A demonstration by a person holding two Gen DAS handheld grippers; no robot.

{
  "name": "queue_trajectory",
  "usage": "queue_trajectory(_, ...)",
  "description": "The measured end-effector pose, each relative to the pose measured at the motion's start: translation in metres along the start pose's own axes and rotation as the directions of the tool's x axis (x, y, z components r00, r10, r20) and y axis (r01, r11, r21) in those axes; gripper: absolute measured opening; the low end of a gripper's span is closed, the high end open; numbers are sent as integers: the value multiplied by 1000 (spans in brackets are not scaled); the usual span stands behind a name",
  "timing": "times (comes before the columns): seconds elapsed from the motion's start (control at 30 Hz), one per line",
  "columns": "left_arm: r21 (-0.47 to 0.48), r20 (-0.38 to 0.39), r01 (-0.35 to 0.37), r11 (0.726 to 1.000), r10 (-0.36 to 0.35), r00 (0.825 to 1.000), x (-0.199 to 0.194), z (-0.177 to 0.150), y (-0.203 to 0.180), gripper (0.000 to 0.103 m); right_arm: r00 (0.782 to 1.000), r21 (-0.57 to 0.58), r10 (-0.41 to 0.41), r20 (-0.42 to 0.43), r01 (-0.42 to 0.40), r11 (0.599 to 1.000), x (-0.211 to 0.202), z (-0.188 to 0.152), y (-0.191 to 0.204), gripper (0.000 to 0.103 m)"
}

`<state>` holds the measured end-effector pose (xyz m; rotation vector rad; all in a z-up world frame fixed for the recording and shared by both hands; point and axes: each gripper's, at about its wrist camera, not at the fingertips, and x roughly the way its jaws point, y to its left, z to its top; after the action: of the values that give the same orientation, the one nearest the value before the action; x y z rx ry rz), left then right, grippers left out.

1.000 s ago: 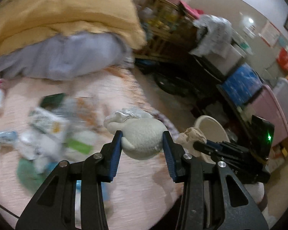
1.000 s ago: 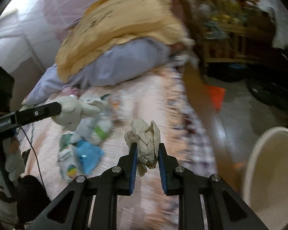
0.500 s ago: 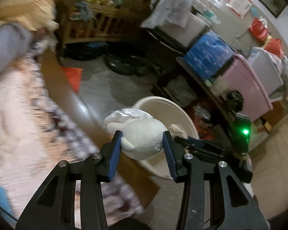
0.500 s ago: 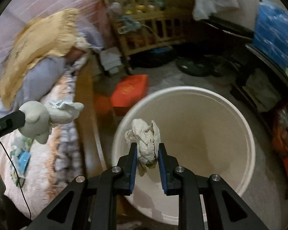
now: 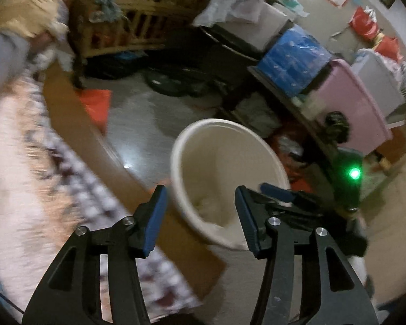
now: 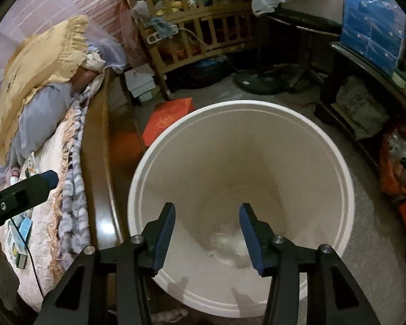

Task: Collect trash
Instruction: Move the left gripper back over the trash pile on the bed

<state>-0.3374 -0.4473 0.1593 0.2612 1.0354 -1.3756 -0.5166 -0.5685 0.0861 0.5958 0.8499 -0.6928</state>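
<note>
Both pairs of fingers are spread and opening wider, and nothing is between them. One left gripper (image 5: 200, 208) hangs by the near rim of the bucket (image 5: 224, 124), and one right gripper (image 6: 207, 226) points straight down into the same bucket (image 6: 241, 105). I count one bucket, big and cream colored, standing on the floor (image 6: 365, 233) right beside the bed (image 6: 51, 189).

Down at the bottom of the bucket lies some pale trash (image 6: 230, 243). It is blurry, so I cannot tell how many pieces are there. It looks like a soft white heap.

So part of the job looks done: some trash is in the bucket, and both grippers are empty.

More is left, I think. On the bed, near the tip of the left gripper in the right camera's view, lie a few small things (image 6: 20, 239). I can make out about two little boxes or packets, one with blue on it. They could be trash that needs picking up, but they are too small to be sure.

One flat red box (image 6: 167, 120) lies on the floor behind the bucket. One yellow pillow (image 6: 35, 70) rests at the head of the bed.
</note>
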Motion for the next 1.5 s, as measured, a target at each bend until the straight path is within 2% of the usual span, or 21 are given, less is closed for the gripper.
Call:
queue_trajectory(0.1,13,35,-111,994,110,993,-17,-10,13,50,1000,-16,21,-1,-21,1000,2,-2,17,47)
queue_trajectory(0.2,-1,60,-181,983,181,982,-29,-21,30,50,999,-44,35,-6,-35,998,3,-4,35,48)
queue_trajectory(0.37,-35,102,-313,949,315,944,-54,-37,55,50,998,-93,66,-12,-66,993,2,-8,69,54)
queue_trajectory(0.5,-58,128,-365,929,370,920,-76,-49,74,50,996,-147,94,-12,-95,985,-2,-11,104,56)
queue_trajectory(0.6,-84,155,-414,906,422,893,-96,-57,87,50,993,-179,122,-4,-121,976,-6,-12,130,57)
queue_trajectory(0.83,-154,189,-461,874,484,855,-134,-72,112,50,984,-231,179,7,-173,957,-10,-13,183,62)
queue_trajectory(1.0,-187,208,-517,835,548,810,-159,-83,127,50,976,-273,217,3,-208,939,-12,-15,221,63)
queue_trajectory(1.23,-248,230,-558,792,607,761,-192,-98,149,50,966,-335,259,4,-242,910,-18,-21,273,63)
queue_trajectory(1.5,-313,231,-575,756,648,726,-223,-111,174,50,957,-390,291,-5,-270,880,-21,-29,318,64)
